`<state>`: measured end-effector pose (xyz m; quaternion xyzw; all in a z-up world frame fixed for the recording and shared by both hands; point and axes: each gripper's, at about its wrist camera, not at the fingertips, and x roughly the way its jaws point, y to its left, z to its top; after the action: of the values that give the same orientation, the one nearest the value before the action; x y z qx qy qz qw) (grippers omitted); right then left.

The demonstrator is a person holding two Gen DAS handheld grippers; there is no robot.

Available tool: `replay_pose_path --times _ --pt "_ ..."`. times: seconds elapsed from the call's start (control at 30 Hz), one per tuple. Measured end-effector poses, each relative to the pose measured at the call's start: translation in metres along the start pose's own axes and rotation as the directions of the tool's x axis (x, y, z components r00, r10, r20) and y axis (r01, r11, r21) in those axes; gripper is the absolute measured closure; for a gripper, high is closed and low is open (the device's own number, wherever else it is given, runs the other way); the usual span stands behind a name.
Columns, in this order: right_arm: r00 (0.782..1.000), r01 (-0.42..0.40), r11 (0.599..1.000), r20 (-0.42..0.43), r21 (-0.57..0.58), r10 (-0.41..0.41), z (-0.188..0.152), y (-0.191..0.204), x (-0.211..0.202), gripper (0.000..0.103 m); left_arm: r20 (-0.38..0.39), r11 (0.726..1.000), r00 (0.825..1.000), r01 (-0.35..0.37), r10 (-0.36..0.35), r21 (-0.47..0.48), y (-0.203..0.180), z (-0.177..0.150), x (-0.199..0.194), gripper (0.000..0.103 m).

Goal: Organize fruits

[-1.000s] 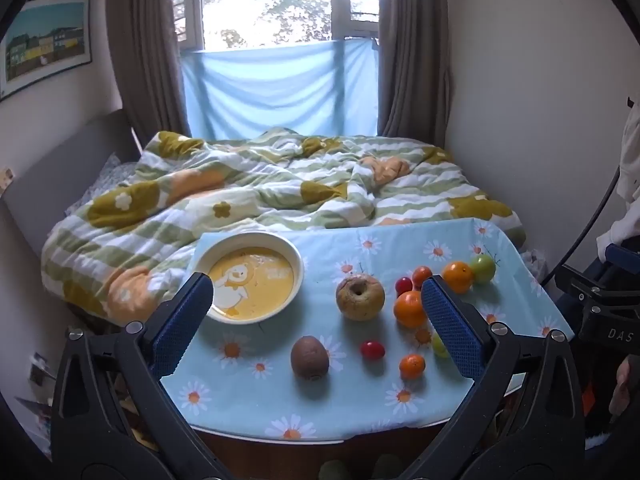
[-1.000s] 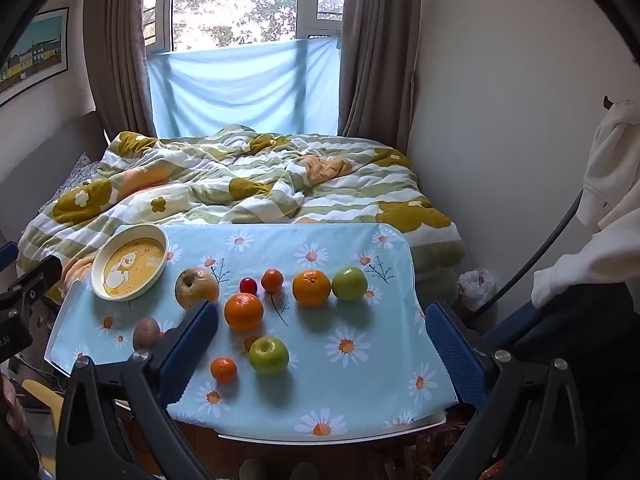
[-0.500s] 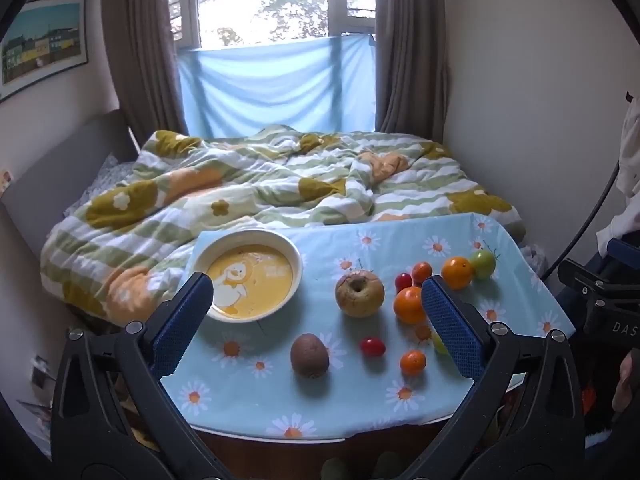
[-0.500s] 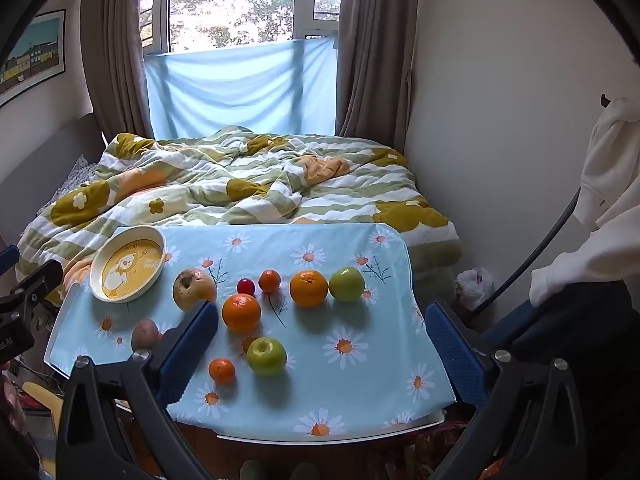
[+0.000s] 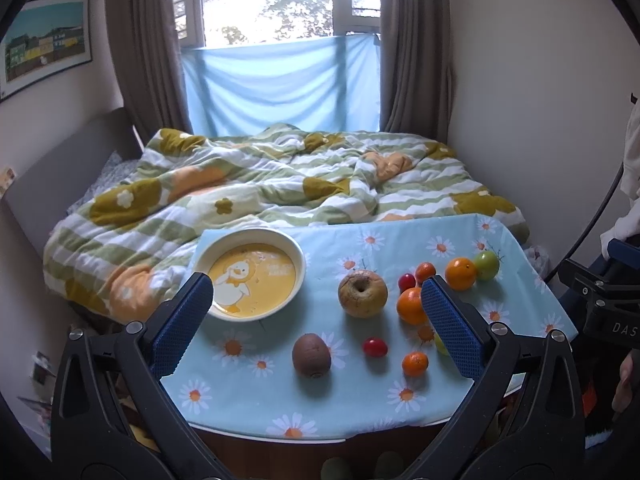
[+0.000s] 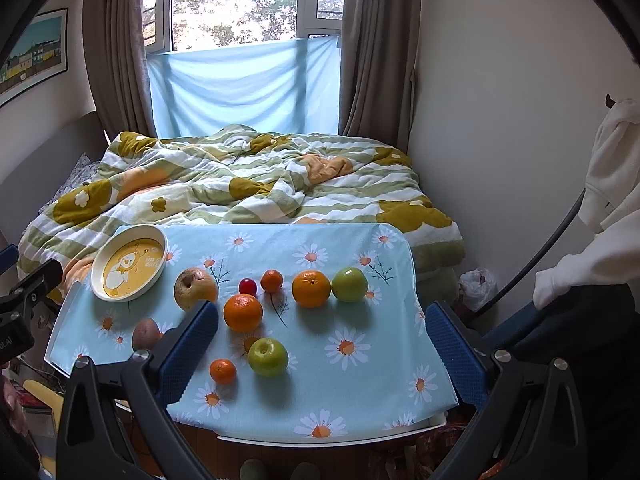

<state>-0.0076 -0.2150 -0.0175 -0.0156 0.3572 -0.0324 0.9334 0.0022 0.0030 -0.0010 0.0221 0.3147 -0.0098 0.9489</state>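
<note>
Meanwhile both the left gripper (image 5: 316, 308) and right gripper (image 6: 322, 332) gaped empty; right of the bowl (image 5: 298, 254), the kiwi (image 5: 311, 355) stood upright, stem-end toward the camera.

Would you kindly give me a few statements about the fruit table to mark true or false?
1. The round yellow duck-print bowl holds no fruit. True.
2. Both the left gripper and right gripper grip fruit. False: both are open, holding nothing.
3. The brown fuzzy kiwi lies nearer the front table edge than the blemished yellow-brown apple. True.
4. Only one green apple is present. False: the far green apple and near green apple both show.
</note>
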Motion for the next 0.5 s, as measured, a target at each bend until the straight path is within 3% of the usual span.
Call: replay_pose_path --times 0.5 --pt "1.000 -0.005 1.000 0.002 0.009 0.005 0.0062 -0.0013 -0.0002 0.000 0.000 1.000 1.000 -0.002 0.002 -0.004 0.0041 0.0017 0.0010 0.000"
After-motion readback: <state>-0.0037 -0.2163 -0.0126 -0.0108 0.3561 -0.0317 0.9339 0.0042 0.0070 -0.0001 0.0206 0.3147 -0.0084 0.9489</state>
